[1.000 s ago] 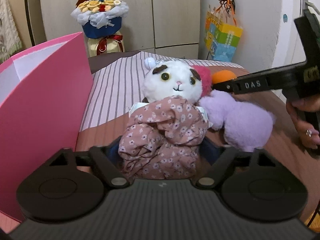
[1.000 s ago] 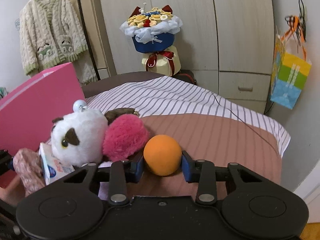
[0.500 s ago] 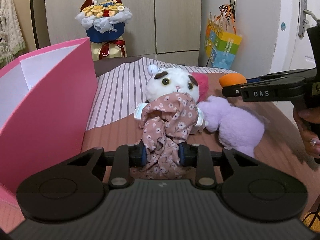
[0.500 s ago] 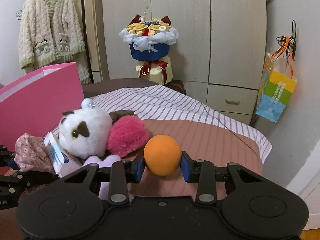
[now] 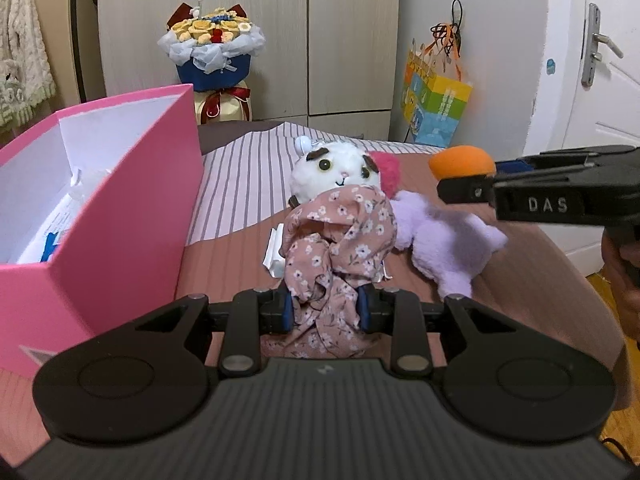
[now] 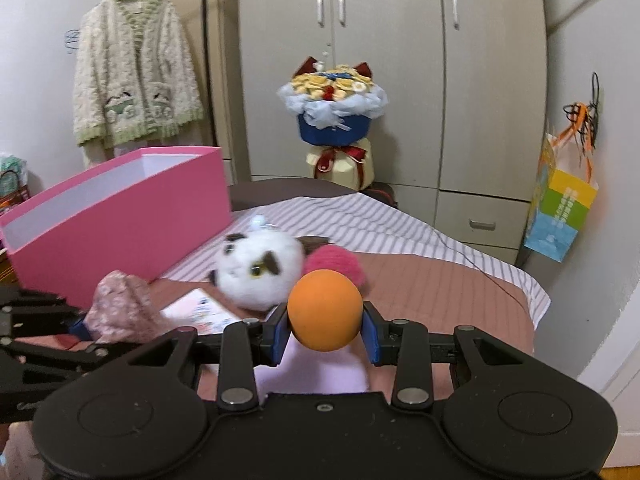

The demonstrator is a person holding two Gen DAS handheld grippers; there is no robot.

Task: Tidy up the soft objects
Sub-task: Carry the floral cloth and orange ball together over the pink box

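Note:
My left gripper (image 5: 326, 308) is shut on a pink floral cloth (image 5: 340, 236) and holds it lifted above the bed; the cloth also shows in the right wrist view (image 6: 122, 306). My right gripper (image 6: 325, 332) is shut on an orange ball (image 6: 325, 309), raised above the bed; the ball also shows in the left wrist view (image 5: 462, 162). A white cat plush (image 5: 334, 168) with a pink ear lies behind the cloth. A purple plush (image 5: 444, 240) lies to its right. An open pink box (image 5: 128, 216) stands at the left.
A tissue pack (image 6: 200, 312) lies on the bed under the cloth. A flower bouquet (image 6: 334, 120) stands before the wardrobe. A coloured bag (image 6: 560, 216) hangs on the right wall. The bed (image 6: 440, 280) ends close to the right wall.
My left gripper closed on the floral cloth and lifted it up off the bed. My right gripper rose and moved left with the orange ball.

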